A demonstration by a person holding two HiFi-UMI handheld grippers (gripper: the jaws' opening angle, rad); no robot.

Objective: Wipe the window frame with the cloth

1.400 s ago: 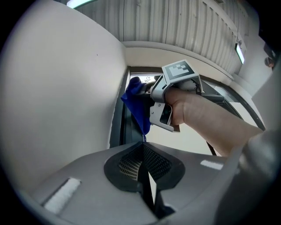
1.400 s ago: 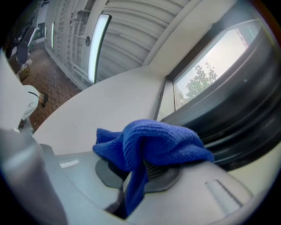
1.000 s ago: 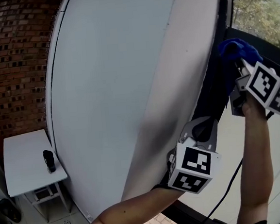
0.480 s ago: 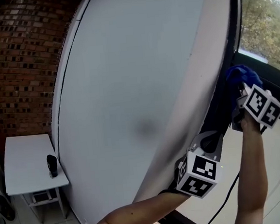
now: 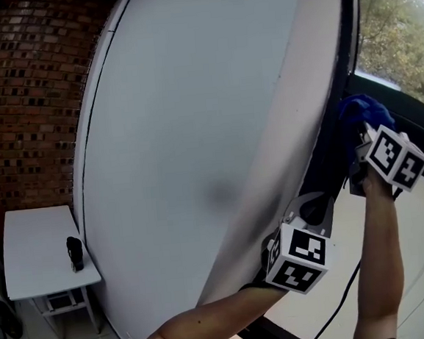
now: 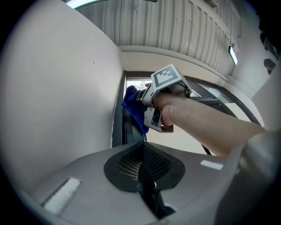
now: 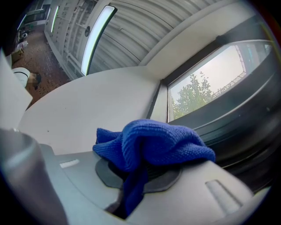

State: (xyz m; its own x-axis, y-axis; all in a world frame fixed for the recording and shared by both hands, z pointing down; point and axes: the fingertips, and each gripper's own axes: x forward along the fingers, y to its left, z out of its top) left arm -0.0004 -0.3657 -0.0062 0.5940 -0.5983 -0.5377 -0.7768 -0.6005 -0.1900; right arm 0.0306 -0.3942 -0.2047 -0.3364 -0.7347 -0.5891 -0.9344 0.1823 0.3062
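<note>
Cloth [image 7: 153, 145]: blue knit, bunched up, pinched in my right gripper [image 7: 134, 184]. The jaws are clamped on one fold that hangs down between them, and the rest is mounded over the jaw tips. In the head view the cloth sits high on the right, against the dark window frame [image 5: 350, 49] where it runs along the edge of the white wall panel [image 5: 194, 130]. It looks pressed to the frame, but I can't confirm contact from any view. Right arm is stretched upward, with the marker cube just below the cloth. Left gripper [image 6: 144, 167]: jaws closed flat on each other with nothing between them. It sits lower than the right one, near the frame's dark strip at the panel edge; I can't tell if it touches. Its camera looks up at the right gripper and the cloth, with the frame channel running just left of them. Glass right of the frame shows trees [image 5: 399, 30] outside. A black cable [image 5: 352, 282] hangs down beside my right forearm. Far left is a brick wall [image 5: 22, 108]. Below it a small white table [image 5: 34, 240] stands against the panel, with a small dark object [image 5: 74, 252] upright near its right edge, too small to identify. The right gripper view also shows ribbed ceiling cladding with a long light strip [image 7: 94, 39].
</note>
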